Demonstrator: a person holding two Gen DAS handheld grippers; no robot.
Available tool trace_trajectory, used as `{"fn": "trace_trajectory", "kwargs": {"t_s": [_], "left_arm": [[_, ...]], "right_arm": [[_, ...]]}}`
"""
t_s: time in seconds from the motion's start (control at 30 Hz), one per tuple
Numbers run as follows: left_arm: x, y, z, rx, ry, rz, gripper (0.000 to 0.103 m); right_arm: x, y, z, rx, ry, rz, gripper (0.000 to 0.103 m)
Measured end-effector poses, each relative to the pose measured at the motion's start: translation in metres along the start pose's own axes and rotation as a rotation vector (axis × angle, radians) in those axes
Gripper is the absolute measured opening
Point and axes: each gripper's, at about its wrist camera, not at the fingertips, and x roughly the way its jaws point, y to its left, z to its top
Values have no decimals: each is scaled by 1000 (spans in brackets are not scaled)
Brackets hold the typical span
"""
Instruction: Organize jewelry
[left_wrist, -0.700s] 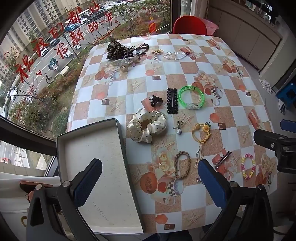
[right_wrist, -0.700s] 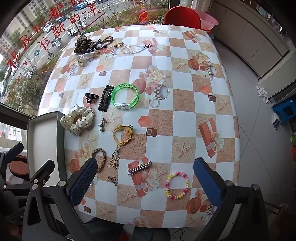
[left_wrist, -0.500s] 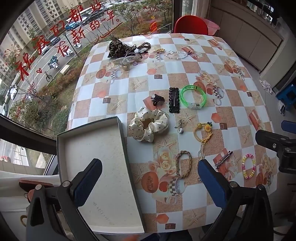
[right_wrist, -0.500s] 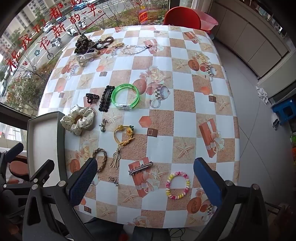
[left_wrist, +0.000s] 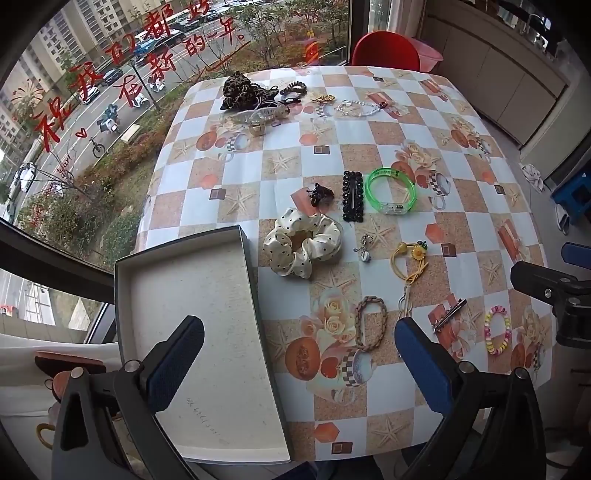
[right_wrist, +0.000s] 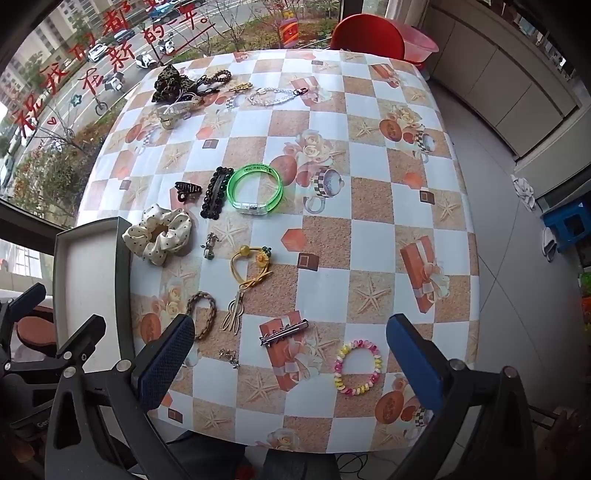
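Note:
An open grey box (left_wrist: 192, 332) with a white inside lies at the table's left front; it also shows in the right wrist view (right_wrist: 88, 280). Beside it lie a cream dotted scrunchie (left_wrist: 303, 245), a green bangle (left_wrist: 391, 190), a black beaded clip (left_wrist: 352, 195), a yellow flower tie (left_wrist: 410, 260), a braided band (left_wrist: 369, 323), a silver clip (right_wrist: 284, 332) and a pastel bead bracelet (right_wrist: 358, 367). My left gripper (left_wrist: 299, 350) is open and empty above the box's right edge. My right gripper (right_wrist: 290, 354) is open and empty above the table's front.
More hair pieces lie at the table's far edge: a leopard scrunchie (left_wrist: 242, 90) and a silver chain (left_wrist: 356, 107). A red chair (left_wrist: 386, 51) stands behind the table. A window runs along the left side. A blue stool (right_wrist: 569, 225) stands on the floor at right.
Both grippers have drifted slightly; the left view has shifted a little so the table items sit slightly further right. Nothing was picked up or released.

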Motion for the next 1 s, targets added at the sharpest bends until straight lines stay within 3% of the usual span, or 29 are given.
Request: {"fn": "trace_trajectory", "kwargs": {"t_s": [1.0], "left_arm": [[7,6,-4,-15,27,5,103]], "right_arm": [[4,4,-3,-6,4,-8,103]]}}
